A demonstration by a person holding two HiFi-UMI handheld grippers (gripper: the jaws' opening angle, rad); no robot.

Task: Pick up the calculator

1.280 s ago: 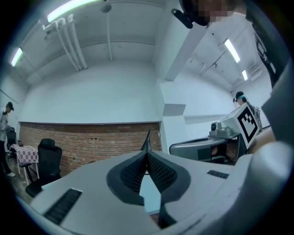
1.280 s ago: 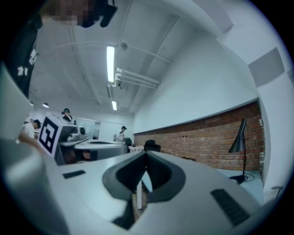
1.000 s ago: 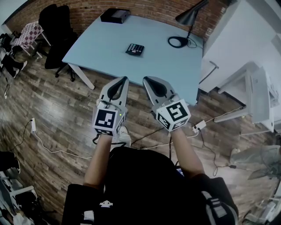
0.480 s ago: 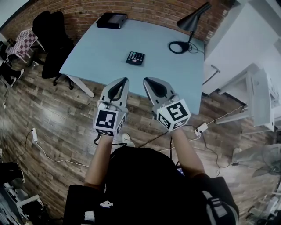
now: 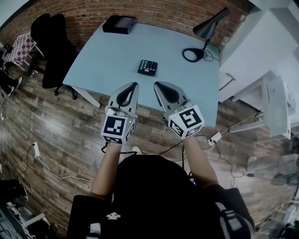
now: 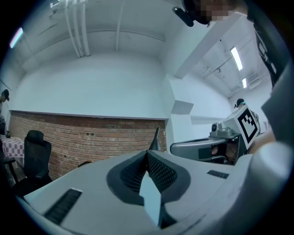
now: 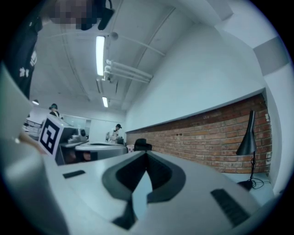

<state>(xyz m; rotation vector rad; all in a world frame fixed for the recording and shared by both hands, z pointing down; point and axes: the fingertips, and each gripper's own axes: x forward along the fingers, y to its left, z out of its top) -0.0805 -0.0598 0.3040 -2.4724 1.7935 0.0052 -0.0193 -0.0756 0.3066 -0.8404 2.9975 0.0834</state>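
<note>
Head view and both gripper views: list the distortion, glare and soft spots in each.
Head view: fisheye bows the table edges; the light is even, and the calculator is small but sharp. Left gripper view: dark round vignette, and the left claw looks soft up close. Right gripper view: same vignette, the ceiling light is blown out, and the lamp is a dark silhouette.

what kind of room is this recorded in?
Probably an office or lab workspace: a light-blue desk with a calculator and desk lamp, a black office chair beside it, a brick wall behind.
</note>
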